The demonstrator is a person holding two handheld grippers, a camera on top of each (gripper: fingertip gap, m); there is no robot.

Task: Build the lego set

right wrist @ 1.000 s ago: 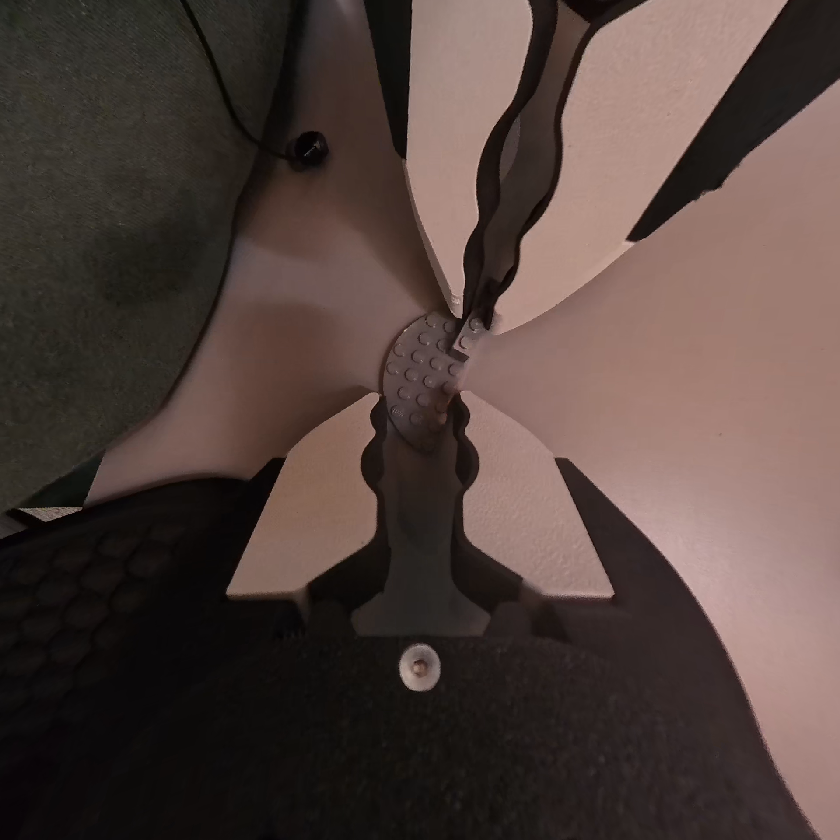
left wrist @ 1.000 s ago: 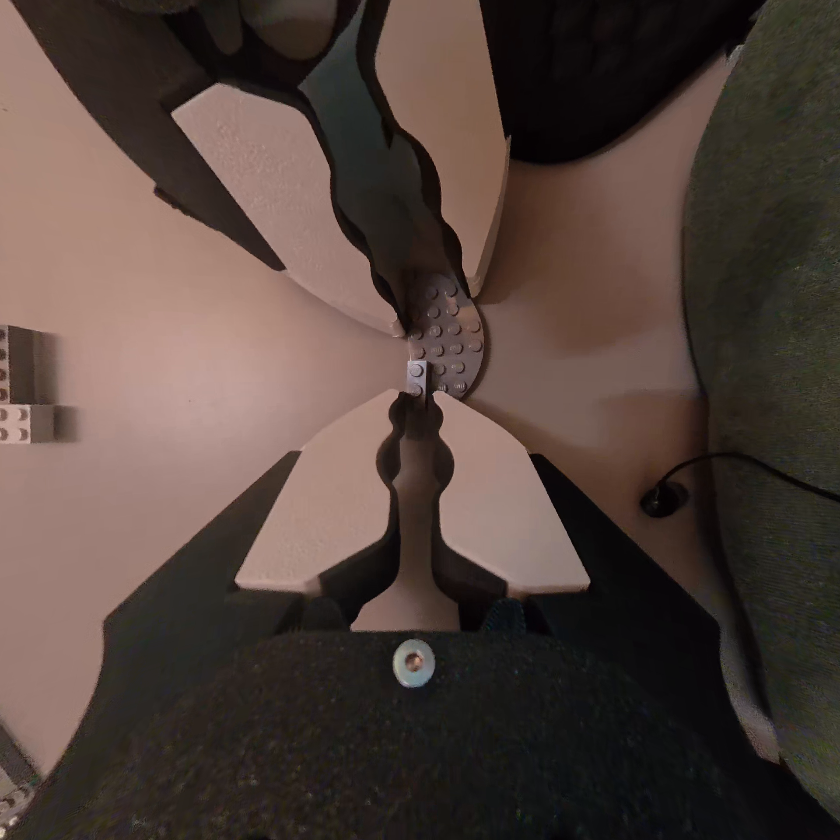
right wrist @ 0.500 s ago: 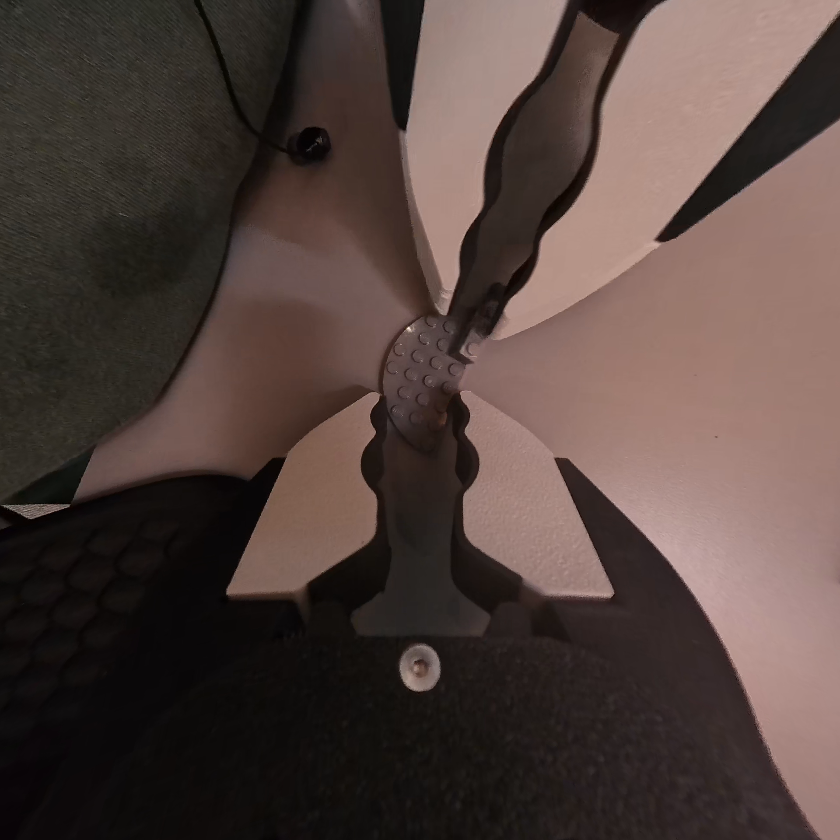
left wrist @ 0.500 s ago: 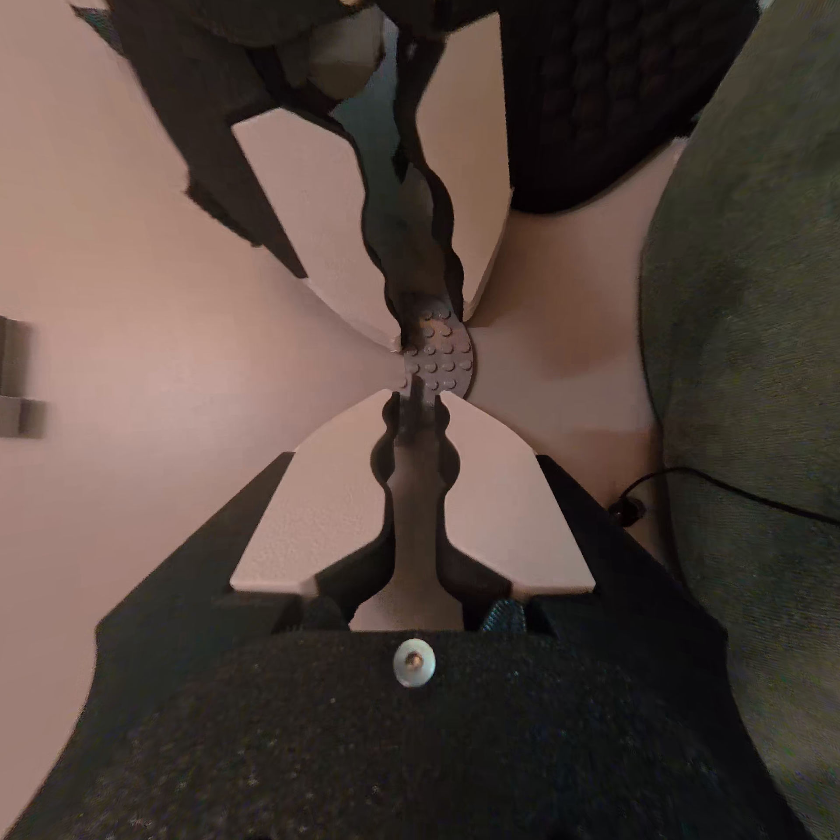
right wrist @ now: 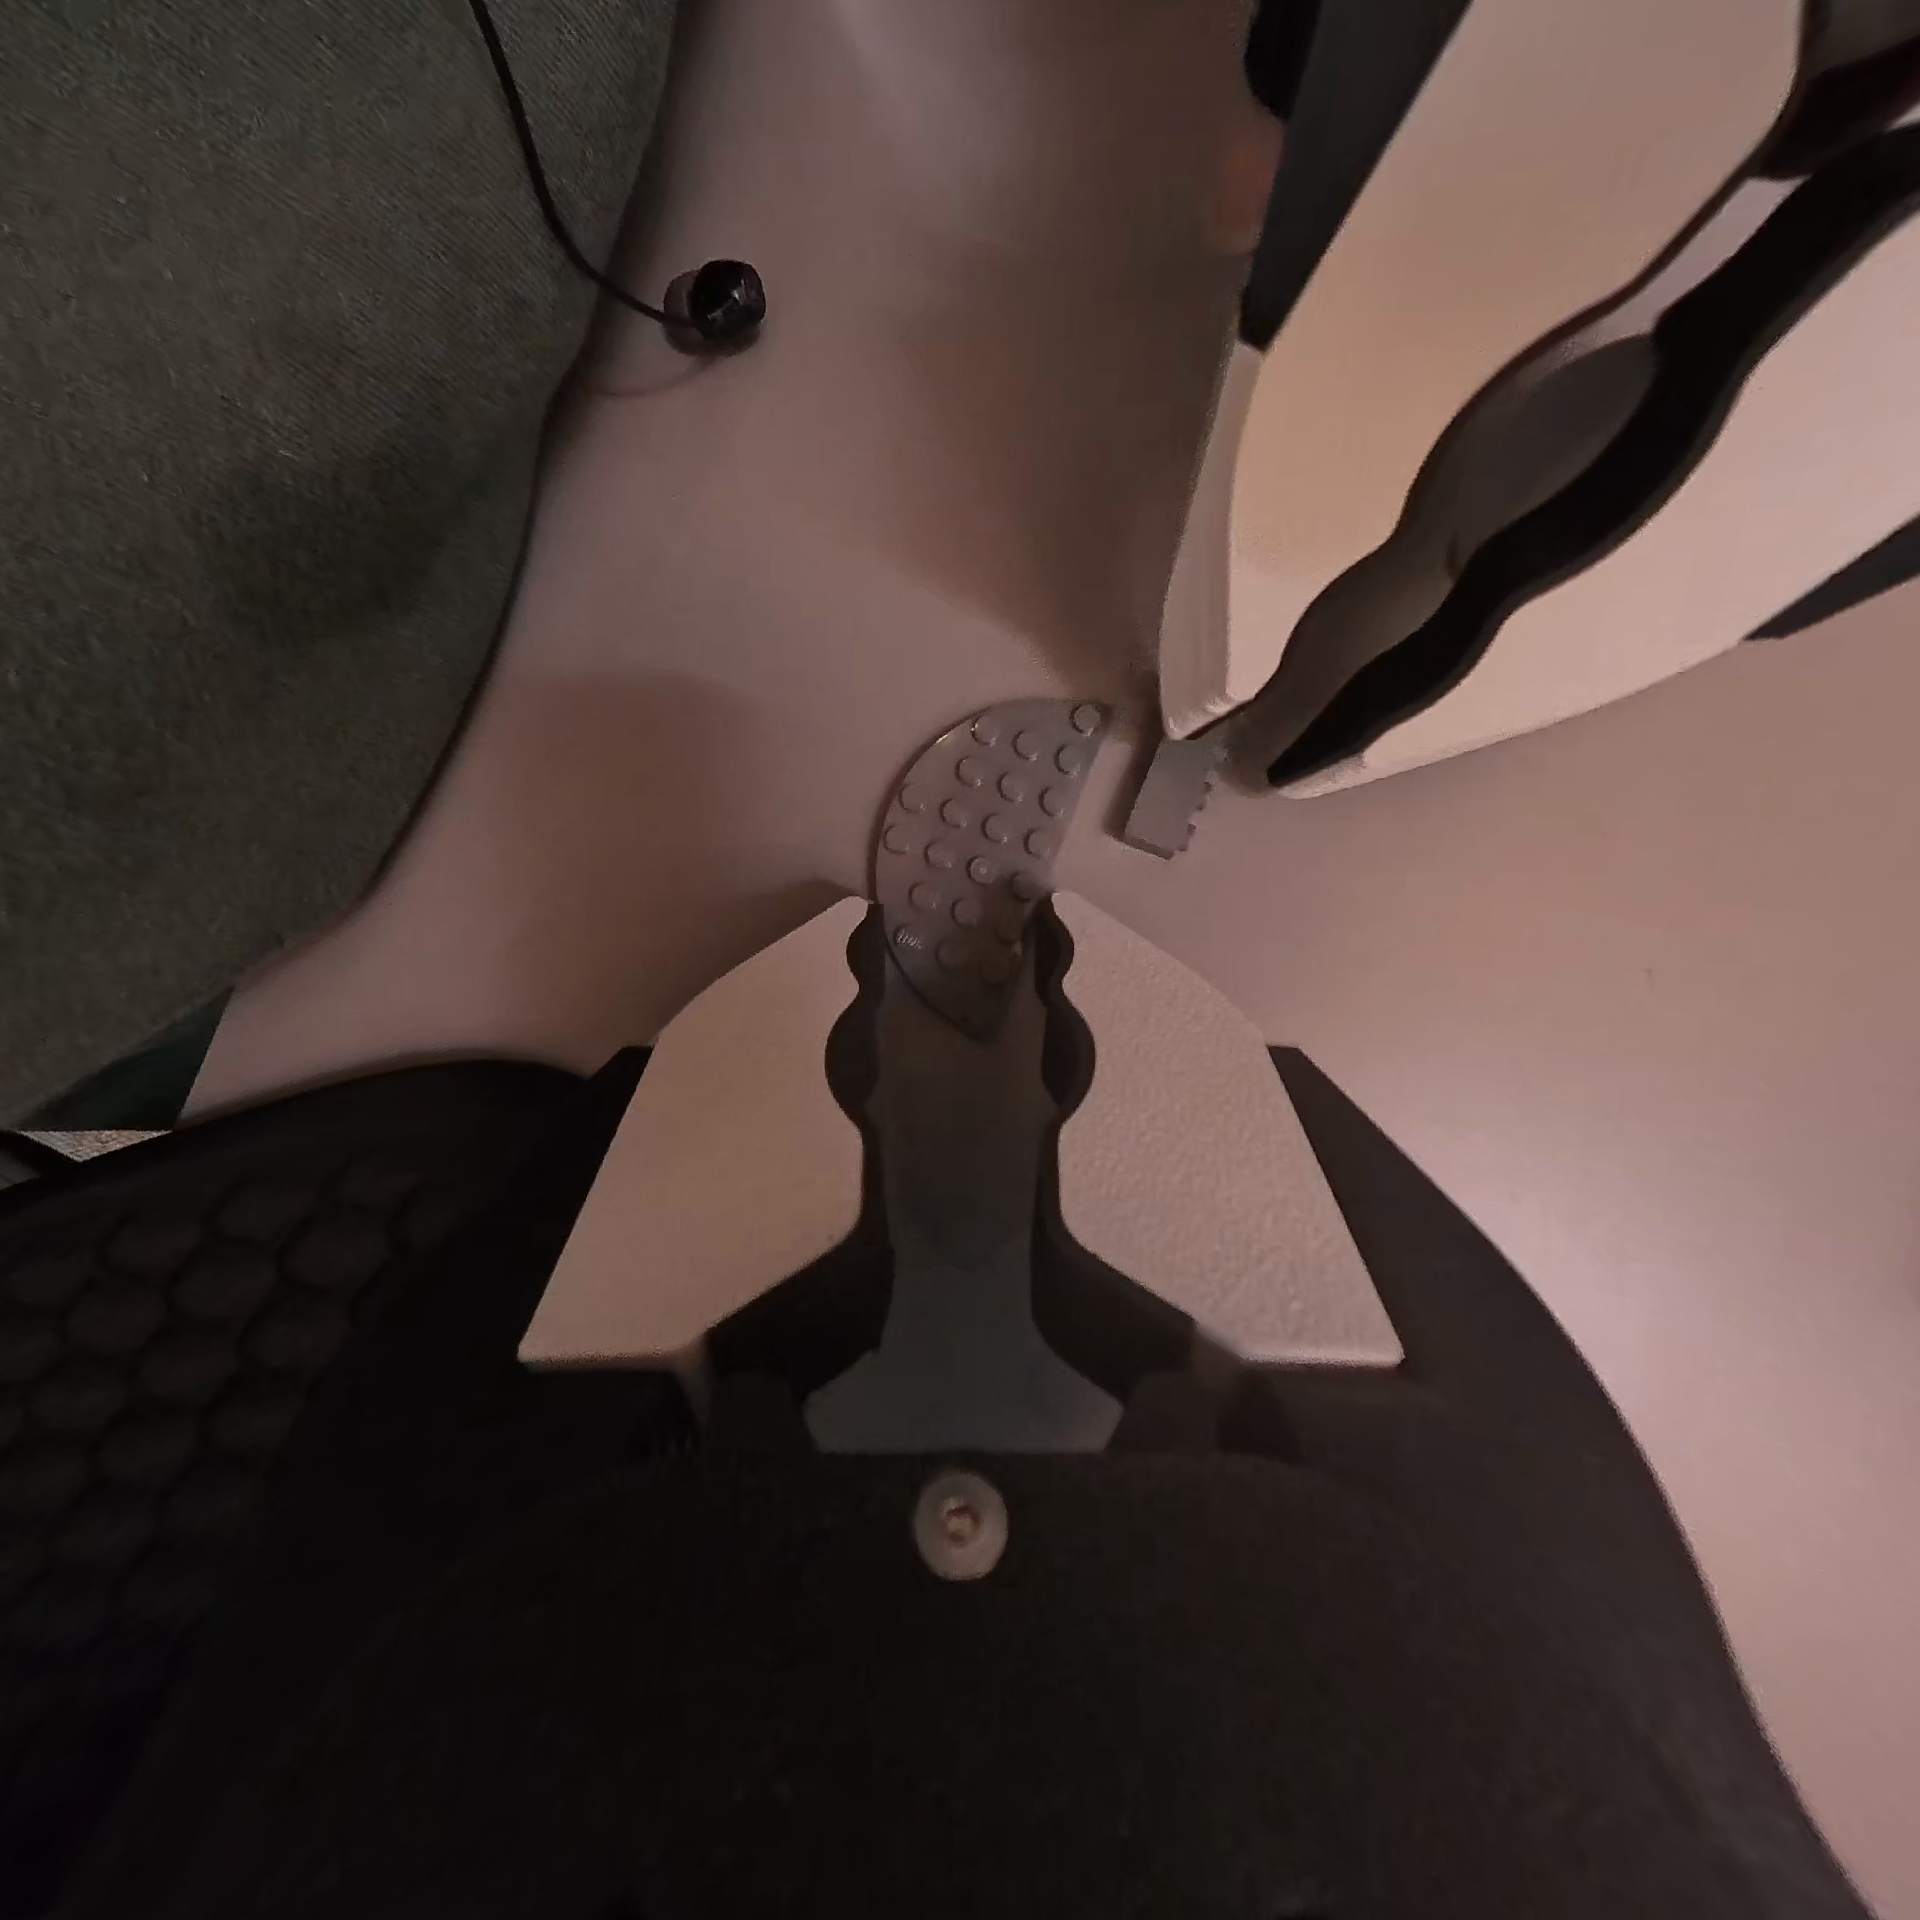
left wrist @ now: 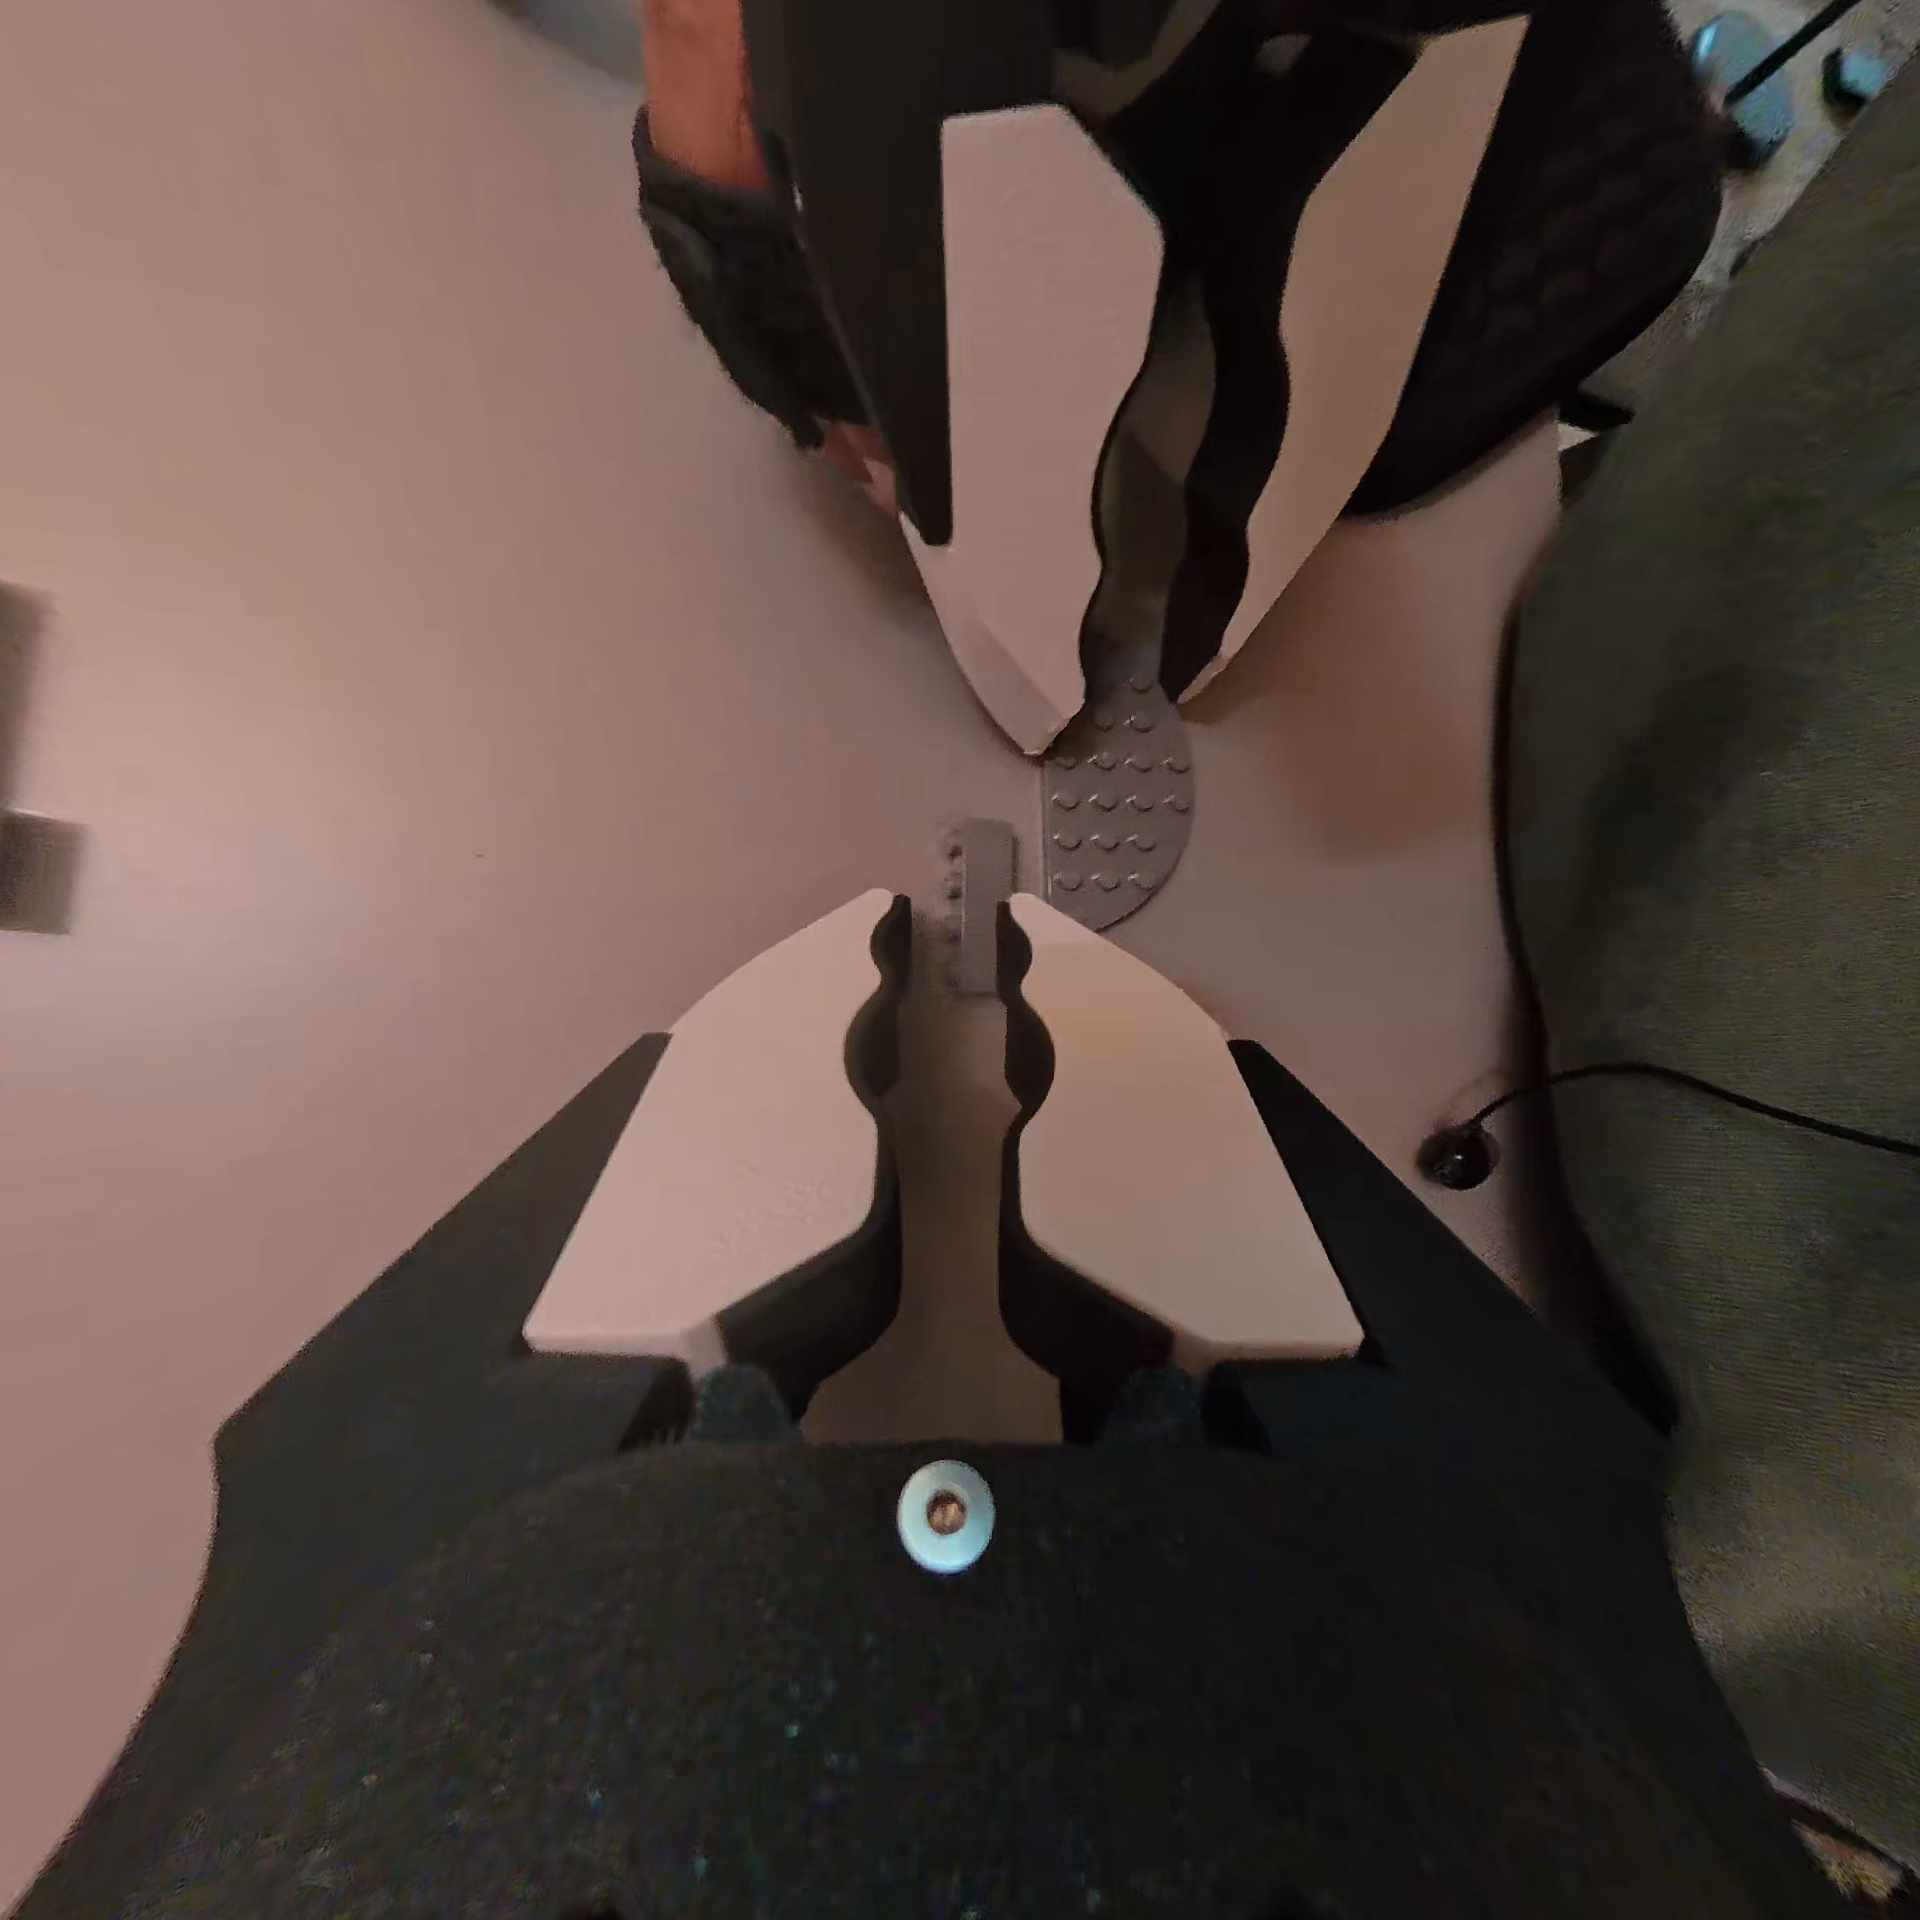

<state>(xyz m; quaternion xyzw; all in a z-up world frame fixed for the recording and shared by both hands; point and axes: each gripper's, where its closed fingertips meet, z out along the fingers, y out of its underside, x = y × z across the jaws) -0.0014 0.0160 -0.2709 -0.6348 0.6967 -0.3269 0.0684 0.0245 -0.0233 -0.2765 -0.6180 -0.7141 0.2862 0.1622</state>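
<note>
My left gripper (left wrist: 954, 914) is shut on a small grey lego brick (left wrist: 982, 904), held on its side with studs facing left. My right gripper (right wrist: 956, 920) is shut on the lower end of a grey half-round studded plate (right wrist: 987, 831). In the left wrist view the plate (left wrist: 1120, 810) sits just right of the brick, a narrow gap between them, with the right gripper (left wrist: 1127, 665) pinching its far end. In the right wrist view the brick (right wrist: 1169, 805) hangs from the left gripper (right wrist: 1247, 753), just right of the plate's straight edge. Both pieces are above the pale table.
Dark and grey lego bricks (left wrist: 31, 821) lie blurred at the left edge of the table. A black cable with a round plug (left wrist: 1460, 1153) lies at the table's right edge, beside a green fabric seat (left wrist: 1745, 935). A gloved hand (left wrist: 748, 270) holds the right gripper. My right fingertips sit around 5 cm from my left ones. Between my right fingertips and the green fabric seat (left wrist: 1745, 935) there is roughly 10 cm. It is also in sight in the right wrist view (right wrist: 388, 274).
The brick was touching the plate's corner before; now the two are apart, the brick drawn back to the side of the plate's straight edge. Both grippers stayed shut.
</note>
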